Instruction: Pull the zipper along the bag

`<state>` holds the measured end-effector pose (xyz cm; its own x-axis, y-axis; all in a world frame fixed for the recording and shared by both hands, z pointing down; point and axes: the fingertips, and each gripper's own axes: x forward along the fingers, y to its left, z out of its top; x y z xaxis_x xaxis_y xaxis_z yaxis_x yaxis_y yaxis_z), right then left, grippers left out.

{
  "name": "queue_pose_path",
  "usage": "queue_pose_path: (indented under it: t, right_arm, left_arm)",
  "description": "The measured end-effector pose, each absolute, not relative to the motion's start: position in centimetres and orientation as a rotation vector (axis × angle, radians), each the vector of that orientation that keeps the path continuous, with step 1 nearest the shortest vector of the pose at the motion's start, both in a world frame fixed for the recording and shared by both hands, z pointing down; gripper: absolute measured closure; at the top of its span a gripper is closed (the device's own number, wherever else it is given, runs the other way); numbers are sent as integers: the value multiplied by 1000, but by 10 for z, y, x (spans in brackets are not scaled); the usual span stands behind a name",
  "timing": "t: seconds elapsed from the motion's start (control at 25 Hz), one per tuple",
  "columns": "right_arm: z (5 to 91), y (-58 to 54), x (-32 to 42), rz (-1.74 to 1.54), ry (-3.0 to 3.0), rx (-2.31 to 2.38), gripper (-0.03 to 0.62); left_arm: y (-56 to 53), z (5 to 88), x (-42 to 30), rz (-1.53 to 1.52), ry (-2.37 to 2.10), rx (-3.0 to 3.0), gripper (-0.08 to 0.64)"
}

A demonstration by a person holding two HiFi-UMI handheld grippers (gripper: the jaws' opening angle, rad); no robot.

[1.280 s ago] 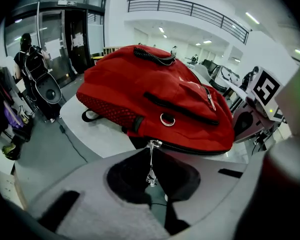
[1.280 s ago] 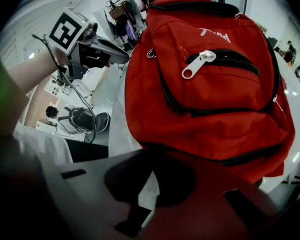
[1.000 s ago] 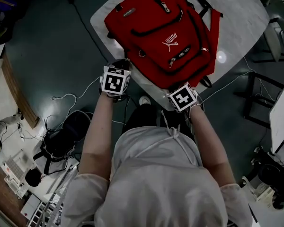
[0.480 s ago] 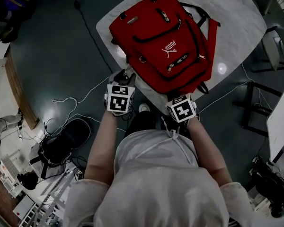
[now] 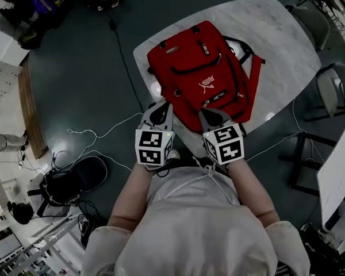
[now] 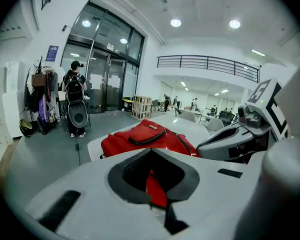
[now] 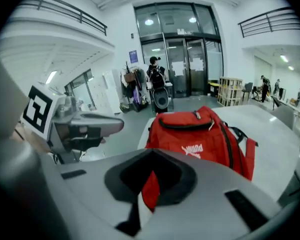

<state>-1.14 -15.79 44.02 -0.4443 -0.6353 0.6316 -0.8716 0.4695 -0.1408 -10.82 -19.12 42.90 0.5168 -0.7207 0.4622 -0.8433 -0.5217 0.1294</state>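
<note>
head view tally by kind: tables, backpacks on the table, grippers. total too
table: 1
backpack: 1, red
grippers: 2, left gripper and right gripper
total: 4

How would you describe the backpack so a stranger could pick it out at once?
Find the pale table on the dark floor. The backpack lies flat on it, bright red with a white logo, unlike the black bag on the floor.
</note>
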Motion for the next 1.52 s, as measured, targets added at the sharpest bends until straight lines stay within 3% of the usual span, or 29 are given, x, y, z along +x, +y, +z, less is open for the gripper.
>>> queue_pose_path:
  t: [0.56, 1.52]
  right_arm:
    - [300, -166, -19, 256, -2563, 1298, 566]
    - [295, -169, -18, 232, -2616, 1294, 566]
  left_arm:
    - [-178, 277, -95, 122, -1473, 2582, 540]
    - [-186, 290, -84, 168, -1462, 2569, 540]
